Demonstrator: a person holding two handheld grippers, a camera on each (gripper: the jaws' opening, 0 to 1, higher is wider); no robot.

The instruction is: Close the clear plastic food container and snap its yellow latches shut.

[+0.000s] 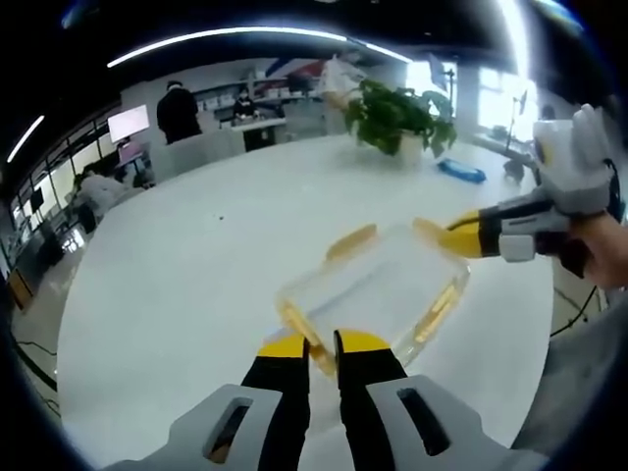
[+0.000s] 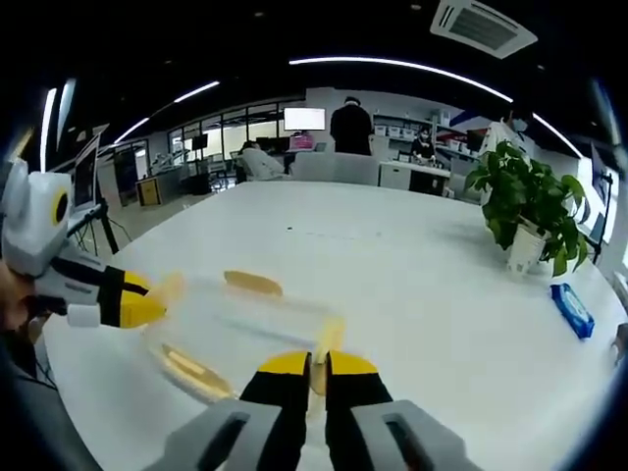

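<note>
The clear plastic container [image 1: 378, 285] [image 2: 245, 319] lies flat on the white table [image 1: 196, 265] [image 2: 412, 275], lid on, with its yellow latches flared outward. In the left gripper view my left gripper [image 1: 322, 351] is shut on the latch at the container's near end. My right gripper [image 1: 459, 235] comes in from the right, pinching the latch [image 1: 432, 232] at the far end. In the right gripper view my right gripper [image 2: 317, 368] is shut on a yellow latch [image 2: 329, 339] that stands up between its jaws. The left gripper [image 2: 147, 306] meets the opposite latch [image 2: 169, 287]. A side latch [image 1: 351, 240] [image 2: 252, 283] is free.
A potted plant [image 1: 397, 118] [image 2: 525, 211] and a flat blue pack [image 1: 461, 172] [image 2: 572, 309] sit on the far part of the table. People and desks [image 1: 179, 113] [image 2: 350, 126] are beyond its far edge. A person's hand [image 1: 599, 245] holds the right gripper.
</note>
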